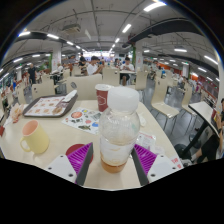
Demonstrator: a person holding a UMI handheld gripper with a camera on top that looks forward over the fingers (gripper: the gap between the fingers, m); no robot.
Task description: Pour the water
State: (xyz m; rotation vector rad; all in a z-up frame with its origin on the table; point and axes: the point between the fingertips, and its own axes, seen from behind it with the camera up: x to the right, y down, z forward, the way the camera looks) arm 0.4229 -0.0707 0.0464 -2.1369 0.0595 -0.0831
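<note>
Bottle [119, 128], clear with a white cap, stands upright between the fingers of the hand-held gripper [112, 160], whose purple pads appear to pinch its lower body. A red cup [102, 96] sits just beyond on the counter [60, 135], a pale mug [34, 137] off to the left. To pour well, I judge: lift, carry over the cup, tilt slowly. No writing is readable.

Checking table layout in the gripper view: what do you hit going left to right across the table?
Yellow mug → tray → patterned plate → clear bottle, between the fingers → white chair. The red cup behind the bottle overlaps it, so I left it out.
</note>
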